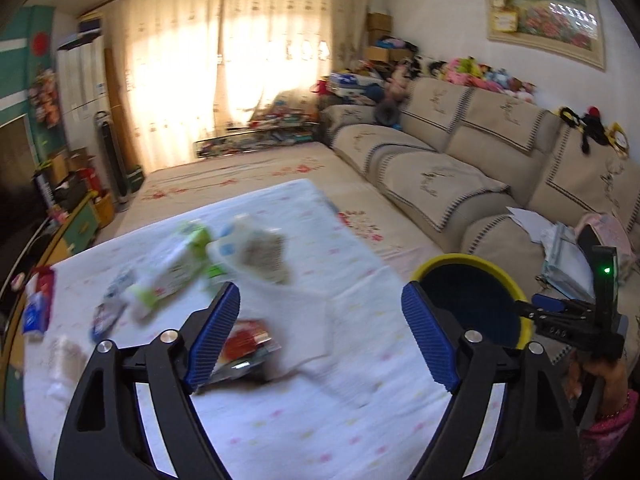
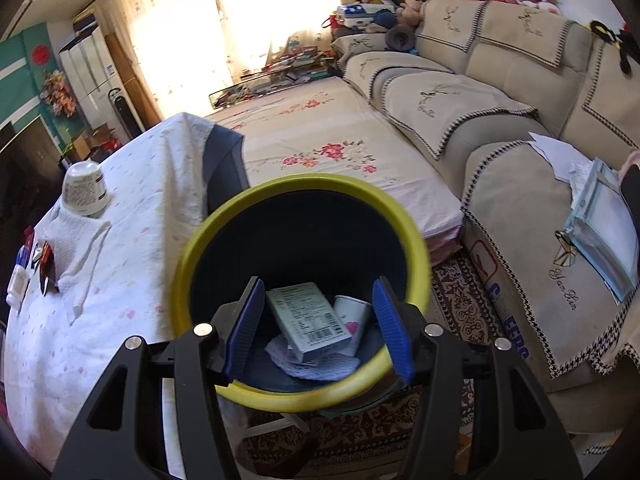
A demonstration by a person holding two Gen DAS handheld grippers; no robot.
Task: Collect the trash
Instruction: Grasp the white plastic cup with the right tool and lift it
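A dark bin with a yellow rim point(image 2: 304, 188) stands beside the table; it also shows in the left wrist view point(image 1: 460, 262). Inside lie a pale green box point(image 2: 308, 318), a paper cup point(image 2: 354, 314) and crumpled paper point(image 2: 312, 364). My right gripper point(image 2: 318, 324) is open and empty over the bin's mouth. My left gripper point(image 1: 322, 332) is open and empty above the table, over a red wrapper point(image 1: 244, 338) and a white napkin point(image 1: 304, 312). Blurred packets point(image 1: 172, 268) and an upturned white cup point(image 1: 260, 252) lie farther back; the cup also shows in the right wrist view point(image 2: 86, 188).
The table wears a white dotted cloth point(image 1: 300, 432). More small packets point(image 1: 38, 304) lie at its left edge. A beige sofa point(image 2: 500, 92) with papers point(image 2: 596, 196) runs along the right. A patterned rug point(image 2: 460, 300) lies under the bin.
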